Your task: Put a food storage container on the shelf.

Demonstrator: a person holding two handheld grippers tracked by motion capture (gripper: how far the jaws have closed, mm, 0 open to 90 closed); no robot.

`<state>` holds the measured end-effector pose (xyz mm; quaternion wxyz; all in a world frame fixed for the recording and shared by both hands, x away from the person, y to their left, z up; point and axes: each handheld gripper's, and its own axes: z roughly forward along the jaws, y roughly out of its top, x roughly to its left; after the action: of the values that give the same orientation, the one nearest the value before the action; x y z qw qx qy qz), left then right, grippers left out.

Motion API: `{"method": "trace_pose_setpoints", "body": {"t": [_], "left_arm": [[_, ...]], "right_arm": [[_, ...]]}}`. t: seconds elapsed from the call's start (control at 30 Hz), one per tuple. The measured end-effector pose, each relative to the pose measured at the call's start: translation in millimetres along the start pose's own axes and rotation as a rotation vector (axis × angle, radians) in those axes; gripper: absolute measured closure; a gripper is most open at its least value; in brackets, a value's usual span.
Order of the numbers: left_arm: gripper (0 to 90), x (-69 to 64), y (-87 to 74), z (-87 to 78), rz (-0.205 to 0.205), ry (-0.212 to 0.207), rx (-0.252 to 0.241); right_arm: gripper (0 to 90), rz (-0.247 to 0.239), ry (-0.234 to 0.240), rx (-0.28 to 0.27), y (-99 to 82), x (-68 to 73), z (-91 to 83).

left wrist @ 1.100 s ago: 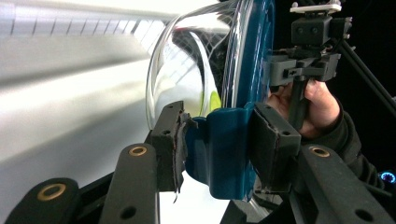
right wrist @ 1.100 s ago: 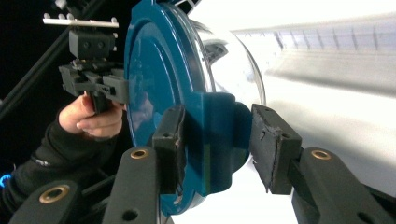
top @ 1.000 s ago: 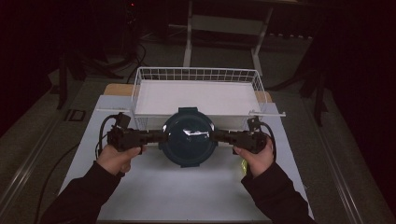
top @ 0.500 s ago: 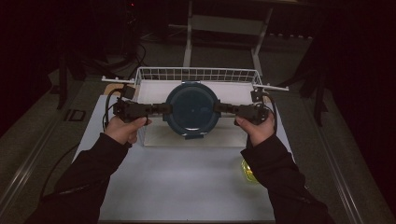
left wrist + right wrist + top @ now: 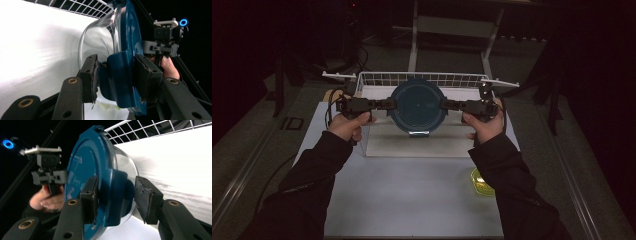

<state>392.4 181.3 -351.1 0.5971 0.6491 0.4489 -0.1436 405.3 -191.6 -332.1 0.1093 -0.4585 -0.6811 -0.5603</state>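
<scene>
A round glass container with a blue lid (image 5: 418,105) hangs tipped on edge above the white wire basket (image 5: 422,76), its lid facing the person. My left gripper (image 5: 391,104) is shut on the lid's left clip; in the left gripper view both pads (image 5: 90,75) press on that blue clip (image 5: 120,72). My right gripper (image 5: 446,105) holds the opposite clip (image 5: 112,192). Its jaws have just been opening a little, and the clip is still between the pads (image 5: 146,200). Each gripper view shows the other hand and gripper beyond the lid (image 5: 165,37) (image 5: 47,175).
The basket's white-lined floor (image 5: 412,142) lies under the container, on the white table mat (image 5: 412,195). A small yellow-green object (image 5: 482,182) sits on the mat by the right sleeve. Dark floor and metal stand legs surround the table.
Both hands have carried the container away from the person and upward, from the basket's near edge to above its back half. It has tipped so the lid faces the camera more.
</scene>
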Motion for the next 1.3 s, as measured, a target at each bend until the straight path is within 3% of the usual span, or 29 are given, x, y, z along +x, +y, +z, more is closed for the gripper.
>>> {"method": "trace_pose_setpoints", "body": {"t": [0.13,0.37,0.53,0.6,0.8,1.07,1.3], "left_arm": [[54.2,5.4,6.3,3.4,-0.043,0.008,-0.01],[51.6,4.1,8.3,5.3,-0.076,0.055,-0.016],[49.0,-2.0,8.8,8.2,-0.009,0.139,-0.046],[49.0,-4.1,9.4,8.9,-0.003,0.163,-0.055],[49.5,-7.3,9.7,9.5,0.032,0.19,-0.068],[40.5,-20.8,8.4,-0.5,0.107,0.221,-0.088],[33.4,-33.3,-3.8,-14.7,0.188,0.229,-0.112]], "right_arm": [[53.9,0.022,-0.021,0.009,4.4,-1.4,1.6],[53.5,0.07,-0.026,-0.005,7.7,-6.8,5.8],[51.3,0.09,-0.044,-0.012,8.5,-9.8,8.6],[51.3,0.088,-0.047,-0.012,8.6,-9.6,8.7],[50.8,0.075,-0.051,-0.012,9.6,-9.4,8.8],[45.7,-0.016,-0.081,-0.037,9.3,0.4,-1.0],[46.2,-0.109,-0.111,-0.046,4.1,16.8,-13.0]]}}
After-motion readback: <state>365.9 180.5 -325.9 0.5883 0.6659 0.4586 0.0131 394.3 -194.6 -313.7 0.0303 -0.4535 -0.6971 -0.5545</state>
